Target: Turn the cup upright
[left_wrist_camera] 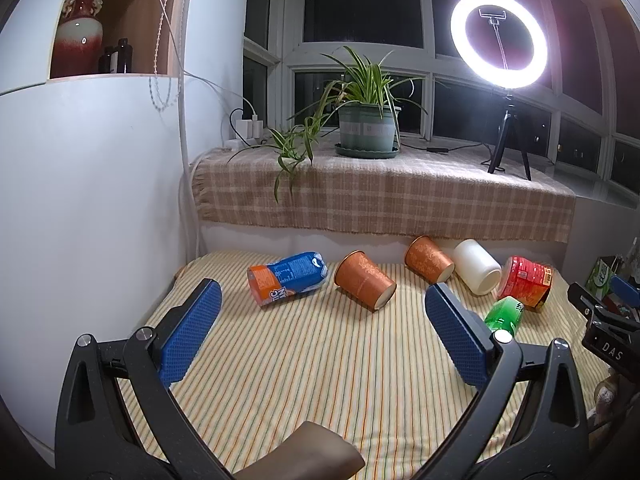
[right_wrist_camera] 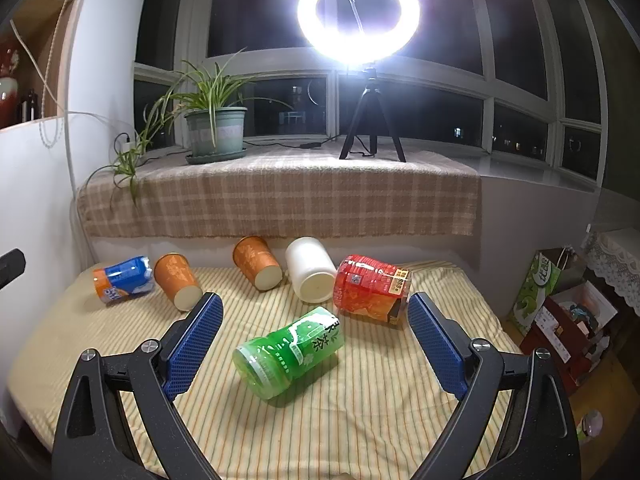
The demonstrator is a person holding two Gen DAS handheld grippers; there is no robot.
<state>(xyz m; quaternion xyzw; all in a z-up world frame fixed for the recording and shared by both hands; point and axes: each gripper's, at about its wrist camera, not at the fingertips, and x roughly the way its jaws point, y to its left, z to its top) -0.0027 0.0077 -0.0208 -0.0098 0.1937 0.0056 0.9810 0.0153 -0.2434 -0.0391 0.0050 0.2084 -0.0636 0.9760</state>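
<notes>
left gripper [left_wrist_camera: 322,308]: jaws spread wide, nothing between the blue pads, hovering over the striped cloth [left_wrist_camera: 320,368] with the near orange cup ahead of it.
right gripper [right_wrist_camera: 316,320]: jaws wide apart and empty, the green cup lying on the cloth in the gap between its fingers (not touching either pad).
near orange cup [left_wrist_camera: 364,282]: on its side, open mouth toward the camera, just right of the blue-and-orange cup.
blue-and-orange cup [left_wrist_camera: 286,278]: on its side at the left end of the row.
far orange cup [left_wrist_camera: 429,259]: on its side against the back wall, beside the white cup.
white cup [left_wrist_camera: 478,266]: on its side, mouth facing front, touching or nearly touching the red cup; cannot tell which.
red cup [right_wrist_camera: 370,288]: on its side at the right end of the row, just behind the right finger.
green cup [right_wrist_camera: 288,346]: on its side, apart from the row, nearer the front.
sill: checked cloth [right_wrist_camera: 280,196] carrying a potted plant [right_wrist_camera: 216,130] and a lit ring light [right_wrist_camera: 358,6] on a tripod.
</notes>
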